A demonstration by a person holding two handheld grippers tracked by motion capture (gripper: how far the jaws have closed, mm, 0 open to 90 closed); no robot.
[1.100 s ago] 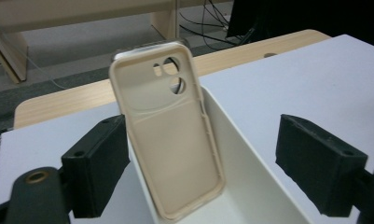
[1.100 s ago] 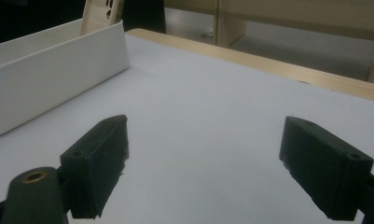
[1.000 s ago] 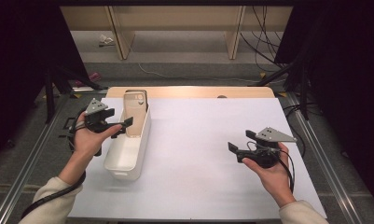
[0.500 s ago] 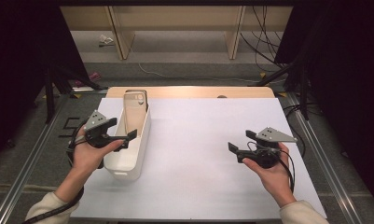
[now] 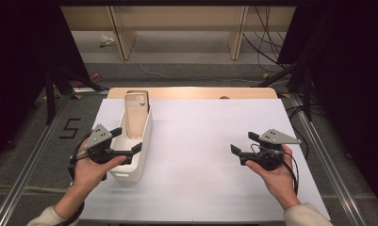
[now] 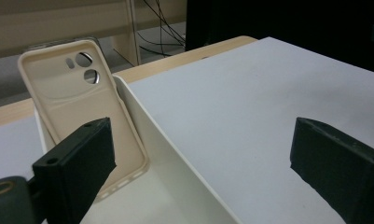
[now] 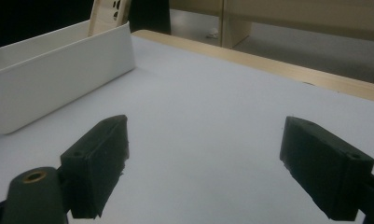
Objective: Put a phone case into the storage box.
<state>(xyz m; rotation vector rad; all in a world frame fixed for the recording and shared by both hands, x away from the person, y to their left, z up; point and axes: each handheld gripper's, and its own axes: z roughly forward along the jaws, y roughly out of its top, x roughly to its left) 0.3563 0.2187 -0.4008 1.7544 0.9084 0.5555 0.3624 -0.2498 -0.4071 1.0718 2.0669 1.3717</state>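
- At the left side of the bench [image 5: 201, 155], a beige phone case [image 5: 136, 113] is seen leaning nearly upright against the far end wall of a long white bin [image 5: 138, 155], its lower edge resting on the bin floor; in the left gripper view its camera cut-outs face the lens.
- The left gripper [image 5: 126, 142] is held over the near part of the bin, its jaws wide apart and nothing gripped between them; they have just been opening. One jaw stands over the bin interior and the other over its right-hand rim, so the side wall lies between them.
- A knock against that wall is judged the nearest risk: were the gripper lowered or swung sideways as it stands, the light bin could be shoved across the smooth white sheet or tipped.
- The case is propped only by its lean, so a jolt to the bin could be expected to send it sliding flat or toppling forward.
- If the case is to be taken again, its thin, flexible shell could be bent or squeezed out by a grip placed near an edge; a jaw could also be caught in a camera cut-out.
- The right gripper [image 5: 244, 142] is held well apart over bare bench, its jaws wide and empty; little hazard is judged there, beyond its trailing cable.
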